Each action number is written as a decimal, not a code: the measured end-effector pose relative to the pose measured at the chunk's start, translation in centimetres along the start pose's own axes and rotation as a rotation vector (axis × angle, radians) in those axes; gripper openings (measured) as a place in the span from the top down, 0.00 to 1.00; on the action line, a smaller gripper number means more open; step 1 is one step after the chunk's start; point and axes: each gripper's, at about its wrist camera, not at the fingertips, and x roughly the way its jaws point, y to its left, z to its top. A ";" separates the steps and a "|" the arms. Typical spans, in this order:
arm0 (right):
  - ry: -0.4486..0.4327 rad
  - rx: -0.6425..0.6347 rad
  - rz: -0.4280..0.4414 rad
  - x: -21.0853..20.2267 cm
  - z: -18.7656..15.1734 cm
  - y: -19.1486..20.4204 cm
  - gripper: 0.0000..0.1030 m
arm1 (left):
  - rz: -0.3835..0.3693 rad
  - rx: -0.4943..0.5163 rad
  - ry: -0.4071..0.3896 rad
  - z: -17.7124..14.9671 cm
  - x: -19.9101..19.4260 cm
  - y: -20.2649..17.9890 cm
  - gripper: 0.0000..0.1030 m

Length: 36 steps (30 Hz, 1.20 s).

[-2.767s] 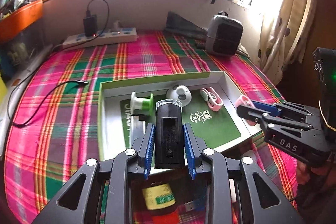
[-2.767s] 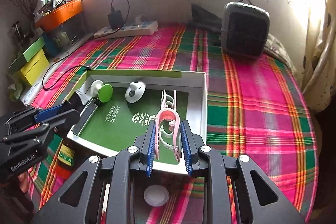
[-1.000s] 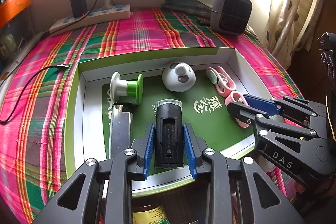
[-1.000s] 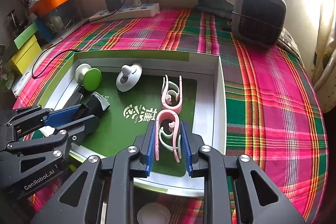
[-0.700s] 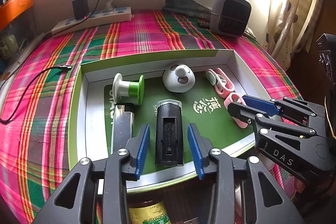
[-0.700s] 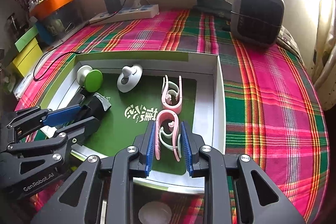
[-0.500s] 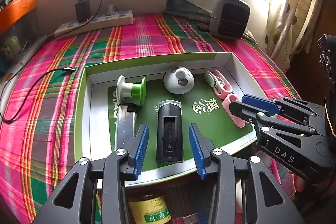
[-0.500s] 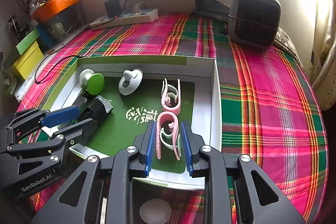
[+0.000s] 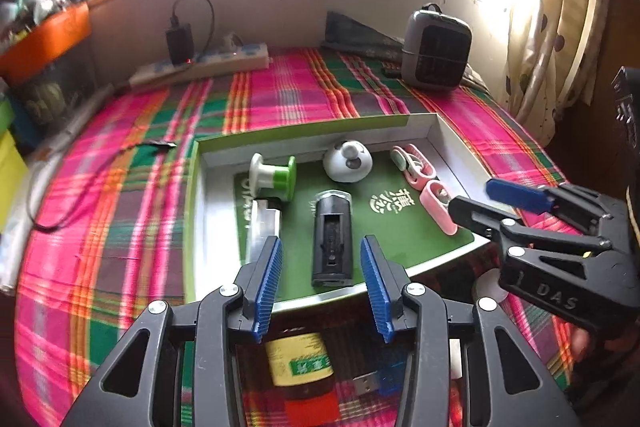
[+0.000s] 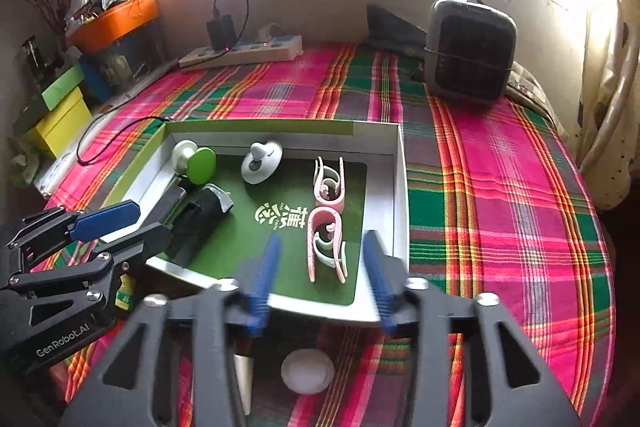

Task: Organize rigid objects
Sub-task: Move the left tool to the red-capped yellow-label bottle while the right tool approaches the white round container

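A green-lined shallow box (image 9: 304, 129) lies on the plaid cloth. Inside it are a green and white spool (image 9: 274, 177), a white round knob (image 9: 347, 167), a silver bar (image 9: 262, 227), a black case (image 9: 332, 239) and two pink clips (image 10: 330, 183). My left gripper (image 9: 320, 247) stands open over the box's near edge, its blue pads on either side of the black case and apart from it. My right gripper (image 10: 322, 243) is blurred and its jaws are opening. The nearer pink clip (image 10: 320, 217) lies flat between them, untouched.
Under the left gripper, in front of the box, stand a yellow-labelled jar (image 9: 300, 363) and a blue USB stick (image 9: 372, 383). A white round lid (image 10: 307, 371) lies below the right gripper. A grey heater (image 10: 470, 59), a power strip (image 10: 244, 53) and a loose cable (image 9: 80, 203) sit farther off.
The left gripper let go of the black case, which now lies in the box. The right gripper has just spread away from the pink clip. Both grippers have pulled back and risen a little.
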 end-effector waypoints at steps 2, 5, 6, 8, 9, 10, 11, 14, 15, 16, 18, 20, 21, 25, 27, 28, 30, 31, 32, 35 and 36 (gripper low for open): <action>-0.010 0.003 0.003 -0.5 -0.1 0.0 0.52 | -0.013 -0.007 -0.001 -0.2 -0.5 0.1 0.61; -0.020 0.007 0.002 -1.2 -0.3 0.1 0.52 | -0.006 -0.002 -0.010 -0.5 -1.2 0.1 0.61; -0.022 0.009 0.001 -1.3 -0.4 0.1 0.52 | -0.014 -0.007 -0.011 -0.6 -1.5 0.2 0.61; -0.030 0.016 -0.001 -1.9 -0.6 0.0 0.52 | -0.016 -0.013 -0.016 -1.0 -2.0 0.4 0.61; -0.032 0.017 -0.002 -2.0 -0.7 0.0 0.52 | -0.015 -0.017 -0.019 -1.2 -2.2 0.5 0.61; -0.039 0.019 -0.005 -2.4 -0.9 0.0 0.52 | -0.015 -0.022 -0.019 -1.3 -2.4 0.6 0.61; -0.044 0.019 -0.010 -2.7 -1.0 -0.1 0.52 | -0.016 -0.029 -0.021 -1.5 -2.6 0.8 0.60; -0.047 0.022 -0.029 -3.2 -1.7 -0.5 0.52 | -0.013 -0.050 -0.029 -1.9 -3.2 1.5 0.55; -0.043 0.027 -0.035 -3.3 -2.0 -0.6 0.52 | -0.013 -0.061 -0.031 -2.1 -3.4 1.8 0.54; -0.042 0.032 -0.040 -3.4 -2.3 -0.8 0.52 | -0.015 -0.071 -0.032 -2.3 -3.5 2.1 0.54; -0.047 0.039 -0.044 -3.8 -2.8 -1.0 0.52 | -0.021 -0.088 -0.035 -2.8 -3.9 2.6 0.53; -0.046 0.046 -0.051 -3.9 -3.5 -1.2 0.51 | -0.026 -0.095 -0.038 -3.2 -4.3 3.0 0.53; -0.044 0.049 -0.052 -3.9 -3.7 -1.3 0.50 | -0.027 -0.096 -0.038 -3.6 -4.5 3.3 0.53; -0.037 0.053 -0.051 -3.8 -4.6 -1.4 0.46 | -0.037 -0.137 -0.035 -4.5 -5.0 4.6 0.53; -0.028 0.044 -0.055 -3.6 -4.9 -1.2 0.46 | -0.039 -0.150 -0.040 -5.0 -5.3 5.2 0.53; -0.020 0.038 -0.054 -3.4 -5.1 -1.1 0.46 | -0.035 -0.159 -0.039 -5.3 -5.4 5.6 0.53; -0.010 0.033 -0.055 -3.2 -5.2 -1.1 0.46 | -0.036 -0.180 -0.037 -5.8 -5.5 6.3 0.53; -0.008 0.033 -0.058 -3.1 -5.3 -1.0 0.46 | -0.037 -0.187 -0.034 -5.9 -5.4 6.5 0.53; -0.008 0.035 -0.056 -3.1 -5.3 -1.0 0.46 | -0.036 -0.191 -0.032 -6.1 -5.4 6.7 0.53; 0.000 0.034 -0.052 -2.8 -5.4 -0.7 0.46 | -0.040 -0.201 -0.022 -6.6 -5.1 7.2 0.53; 0.003 0.031 -0.053 -2.7 -5.5 -0.6 0.46 | -0.045 -0.203 -0.019 -6.7 -5.0 7.3 0.53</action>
